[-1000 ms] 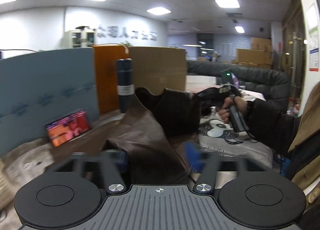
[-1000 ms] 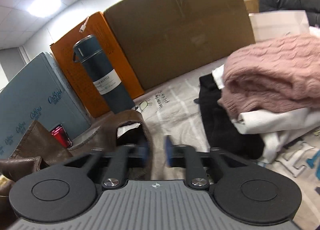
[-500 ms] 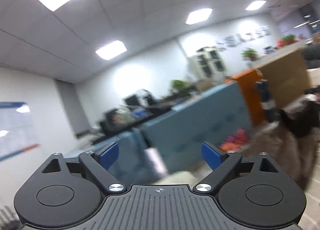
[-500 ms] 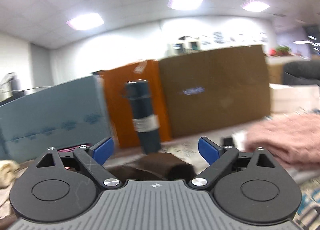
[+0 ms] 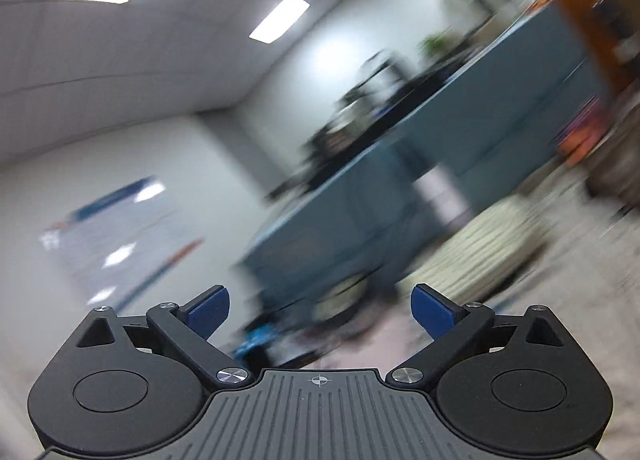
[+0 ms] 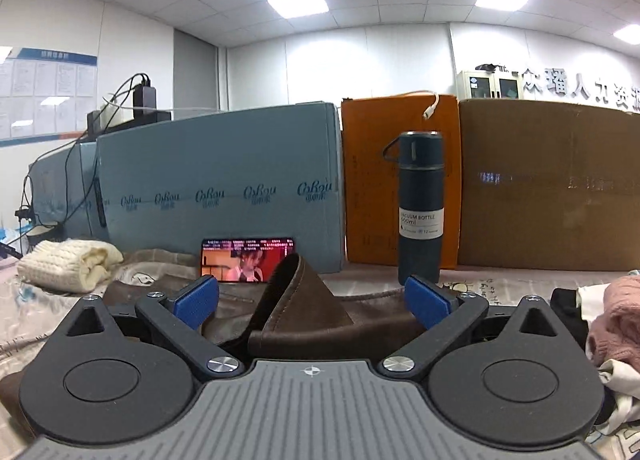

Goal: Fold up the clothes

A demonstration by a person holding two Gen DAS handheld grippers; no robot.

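Clothes: brown leather-look garment (image 6: 308,312) lies rumpled on the bed cover (image 6: 24,320) just ahead of my right gripper, one stiff flap standing up in a peak.
Far left: cream knit (image 6: 68,264) bundled on the cover, well apart from the brown piece.
Left gripper (image 5: 320,310): jaws opening, nothing between them; its view is badly blurred and aimed at the room, so I cannot tell what lies under it.
Middle: phone (image 6: 247,259) propped against the blue box (image 6: 220,180), just behind the brown garment.
Right gripper (image 6: 311,298): jaws opening, pads clear of the cloth; the peak shows in the gap but is not pinched.
Right: dark bottle (image 6: 421,208) upright before the orange box (image 6: 368,180); pink knit (image 6: 620,320) stacked at the edge.
Handling, my judgement: thick, fairly heavy, smooth and likely slippery; holds creases rather than draping.
Where to grip: a hemmed edge or corner, pinched deep, one gripper per side.
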